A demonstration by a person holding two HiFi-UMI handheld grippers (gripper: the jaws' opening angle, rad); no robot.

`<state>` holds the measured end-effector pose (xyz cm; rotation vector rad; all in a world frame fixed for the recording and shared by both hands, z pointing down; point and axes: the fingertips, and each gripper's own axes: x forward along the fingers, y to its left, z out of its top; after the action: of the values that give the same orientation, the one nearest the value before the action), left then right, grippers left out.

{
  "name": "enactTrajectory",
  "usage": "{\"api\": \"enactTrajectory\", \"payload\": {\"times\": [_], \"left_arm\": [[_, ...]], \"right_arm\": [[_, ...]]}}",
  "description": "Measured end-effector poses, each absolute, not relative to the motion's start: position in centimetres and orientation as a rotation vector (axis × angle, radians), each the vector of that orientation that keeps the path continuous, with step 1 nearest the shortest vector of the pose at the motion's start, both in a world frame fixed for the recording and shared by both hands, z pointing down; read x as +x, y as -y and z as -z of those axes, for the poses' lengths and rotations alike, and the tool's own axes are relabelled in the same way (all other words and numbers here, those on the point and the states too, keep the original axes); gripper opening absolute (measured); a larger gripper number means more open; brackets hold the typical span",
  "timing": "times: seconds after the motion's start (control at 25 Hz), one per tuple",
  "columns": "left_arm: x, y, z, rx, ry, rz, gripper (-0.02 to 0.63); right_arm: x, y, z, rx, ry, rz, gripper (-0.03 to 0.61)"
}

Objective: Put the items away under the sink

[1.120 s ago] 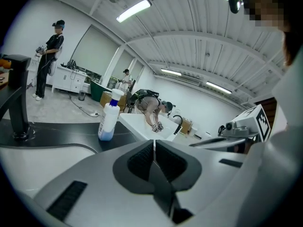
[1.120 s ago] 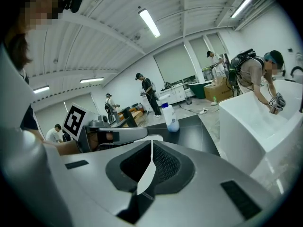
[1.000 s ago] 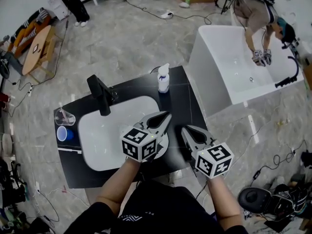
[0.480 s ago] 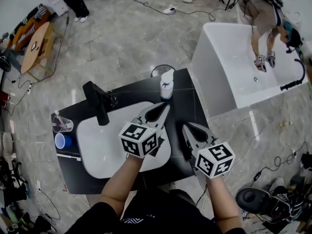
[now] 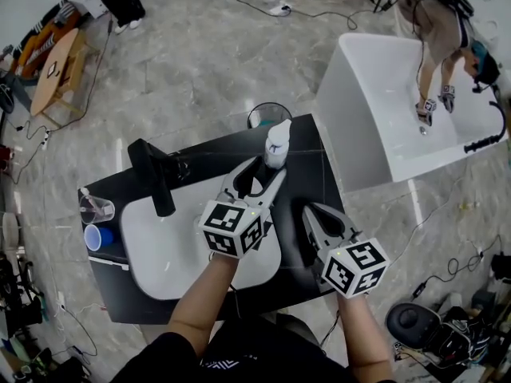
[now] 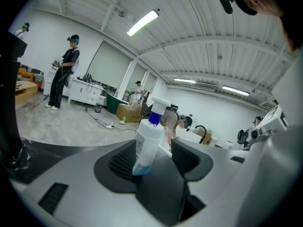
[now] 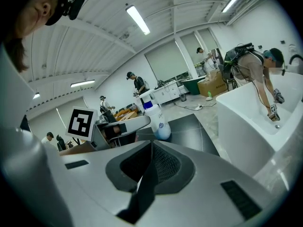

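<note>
A white spray bottle (image 5: 276, 145) with a blue neck and a little blue liquid stands upright at the back of the black countertop (image 5: 311, 174). My left gripper (image 5: 263, 179) reaches toward it, and its jaws have just been opening. In the left gripper view the bottle (image 6: 146, 142) stands just ahead in the gap of the left gripper (image 6: 154, 159), closer to the left jaw, and neither pad presses on it. My right gripper (image 5: 315, 216) hovers over the counter's right side, shut and empty. In the right gripper view the bottle (image 7: 158, 122) stands ahead of the right gripper (image 7: 151, 145).
A white basin (image 5: 172, 250) with a black faucet (image 5: 152, 175) fills the counter's left part. A clear glass (image 5: 97, 208) and a blue cup (image 5: 96, 236) stand at the far left. A round bin (image 5: 267, 115) is behind the counter. A person leans into a white bathtub (image 5: 375, 110) on the right.
My left gripper has moved forward to the spray bottle and its jaws have gone from shut to open. My right gripper has shifted slightly forward, still shut.
</note>
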<state>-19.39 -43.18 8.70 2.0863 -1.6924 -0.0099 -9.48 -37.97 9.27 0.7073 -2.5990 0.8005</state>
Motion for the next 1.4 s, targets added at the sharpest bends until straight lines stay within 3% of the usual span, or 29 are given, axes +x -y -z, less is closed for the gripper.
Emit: {"api": "enactTrajectory", "payload": {"times": [0.16, 0.32, 0.84, 1.0, 1.4], "left_arm": [[-19.5, 44.5, -8.6, 2.121, 1.735, -0.007, 0.289], [-19.2, 45.9, -9.6, 2.131, 1.744, -0.032, 0.31], [-19.1, 49.1, -9.4, 2.182, 1.865, -0.014, 0.307], [-19.3, 49.1, -9.0, 2.196, 1.889, -0.008, 0.259], [-19.2, 48.5, -8.5, 2.25, 1.894, -0.104, 0.238]], "right_arm": [[-9.4, 38.4, -10.0, 0.705, 2.58, -0.827, 0.037], [-9.4, 38.4, -11.1, 0.704, 2.559, -0.849, 0.037], [-8.0, 38.5, -13.5, 0.74, 2.496, -0.913, 0.037], [-7.6, 38.3, -14.0, 0.745, 2.486, -0.935, 0.037], [-7.4, 37.9, -13.5, 0.76, 2.497, -0.934, 0.037]]}}
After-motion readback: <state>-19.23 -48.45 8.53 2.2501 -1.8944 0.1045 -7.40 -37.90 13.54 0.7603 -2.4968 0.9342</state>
